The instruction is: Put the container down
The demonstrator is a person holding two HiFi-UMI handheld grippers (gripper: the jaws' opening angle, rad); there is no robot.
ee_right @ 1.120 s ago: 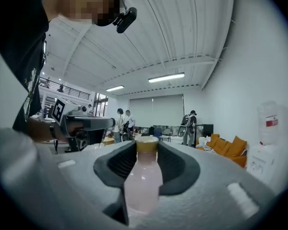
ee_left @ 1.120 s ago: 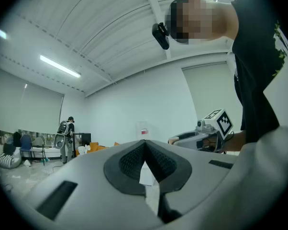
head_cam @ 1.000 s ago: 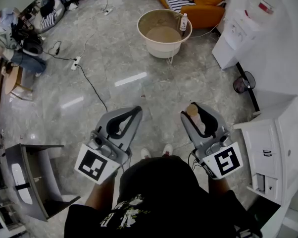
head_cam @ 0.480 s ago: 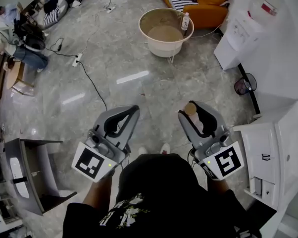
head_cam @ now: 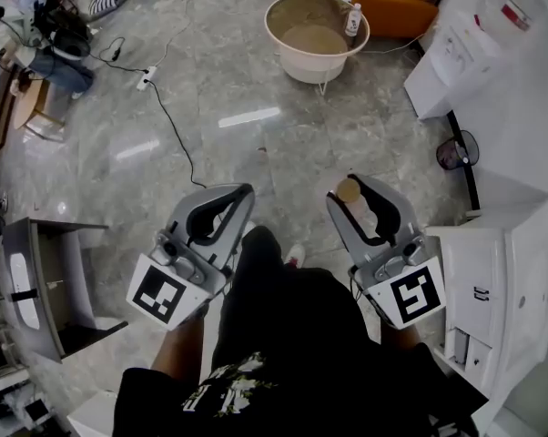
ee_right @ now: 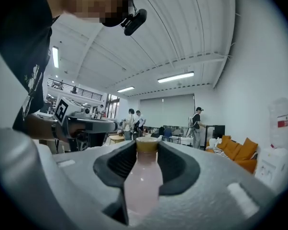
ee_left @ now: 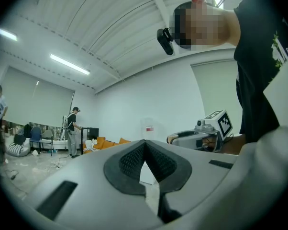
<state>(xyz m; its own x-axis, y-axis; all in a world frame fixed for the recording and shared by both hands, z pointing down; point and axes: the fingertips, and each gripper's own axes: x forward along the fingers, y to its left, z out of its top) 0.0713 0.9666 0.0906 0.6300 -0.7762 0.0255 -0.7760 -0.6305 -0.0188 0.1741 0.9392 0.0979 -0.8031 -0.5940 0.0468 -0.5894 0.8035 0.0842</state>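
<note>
A small bottle (ee_right: 141, 181) of pink liquid with a tan cap is grasped around its smooth, rounded body by the right hand-held gripper (head_cam: 350, 190). It is held lying level between ribbed black pads (ee_right: 113, 166), above the polished stone floor (head_cam: 256, 80). It is judged to be light, rigid plastic and rather slippery, best kept held at the wide body below the neck. The left hand-held gripper (ee_left: 145, 143) is clenched on nothing, its grey jaws meeting at the tips.

The container (ee_right: 143, 181) is a pale pink bottle with a tan cap. It lies lengthwise between the jaws of the right claw (ee_right: 146, 146), gripped, with its cap at their tips.
</note>
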